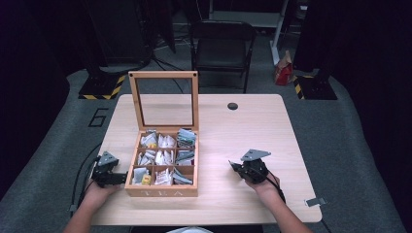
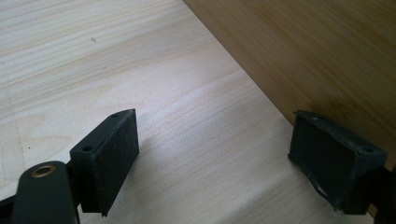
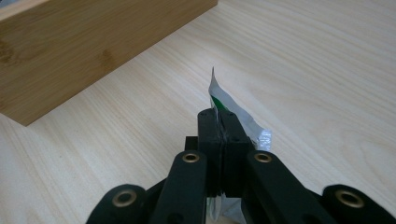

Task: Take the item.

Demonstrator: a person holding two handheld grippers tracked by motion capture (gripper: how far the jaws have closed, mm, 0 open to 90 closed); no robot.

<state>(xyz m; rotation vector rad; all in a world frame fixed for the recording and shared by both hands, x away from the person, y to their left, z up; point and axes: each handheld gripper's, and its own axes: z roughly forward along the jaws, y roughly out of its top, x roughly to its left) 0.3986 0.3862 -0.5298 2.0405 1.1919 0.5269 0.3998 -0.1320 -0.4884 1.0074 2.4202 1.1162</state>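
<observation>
Right gripper view: right tongs [image 3: 219, 122] clamp a tea packet [image 3: 232, 112] above the counter [image 3: 303, 70], beside the tea box [image 3: 84, 51]. Left tongs [image 2: 212, 156] stand wide against the box wall. Risk: the thin packet may slip from the narrow grip.

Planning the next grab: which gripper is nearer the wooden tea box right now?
Left. The left gripper sits open right beside the tea box, at its left wall. The right gripper is out on the table to the box's right, apart from it, shut on a tea sachet.
</observation>
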